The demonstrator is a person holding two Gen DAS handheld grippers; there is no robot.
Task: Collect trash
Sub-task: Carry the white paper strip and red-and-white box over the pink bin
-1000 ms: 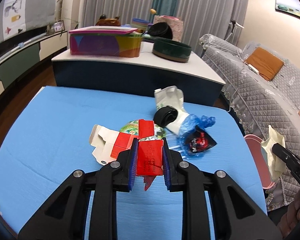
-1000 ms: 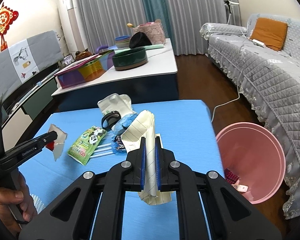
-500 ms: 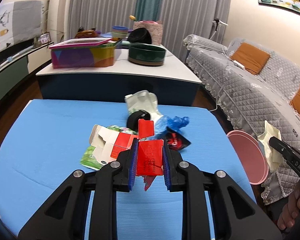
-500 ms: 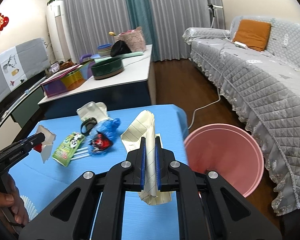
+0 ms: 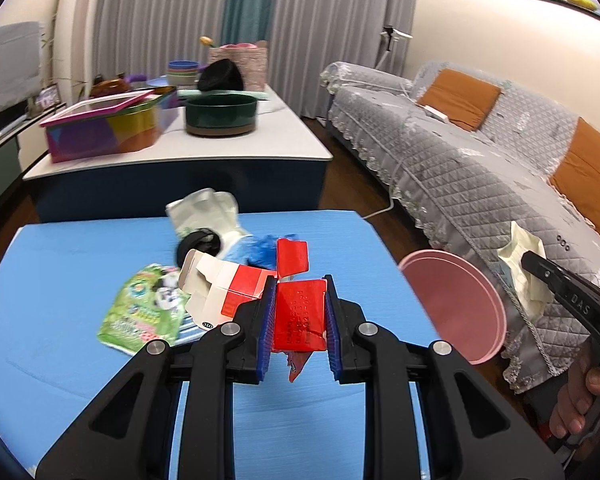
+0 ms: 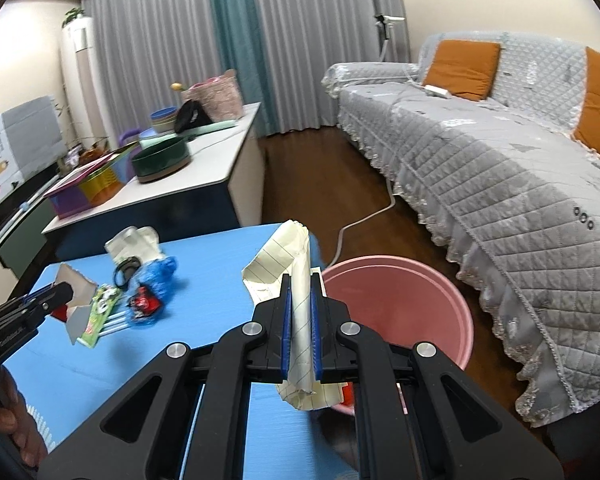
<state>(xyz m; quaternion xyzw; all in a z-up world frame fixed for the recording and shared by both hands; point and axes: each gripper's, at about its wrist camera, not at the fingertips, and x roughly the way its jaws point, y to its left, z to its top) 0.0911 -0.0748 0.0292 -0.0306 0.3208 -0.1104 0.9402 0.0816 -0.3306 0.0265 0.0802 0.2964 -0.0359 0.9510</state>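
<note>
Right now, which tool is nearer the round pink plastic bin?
Right. The right tool, holding lined paper, is beside the bin's rim; the left tool is over the blue table.

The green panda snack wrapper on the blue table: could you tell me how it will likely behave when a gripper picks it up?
The green panda wrapper lies flat and creased, so it is probably light and floppy, drooping from a pinch. Its glossy film may be slippery. Straws lying against it might shift when it lifts.
</note>
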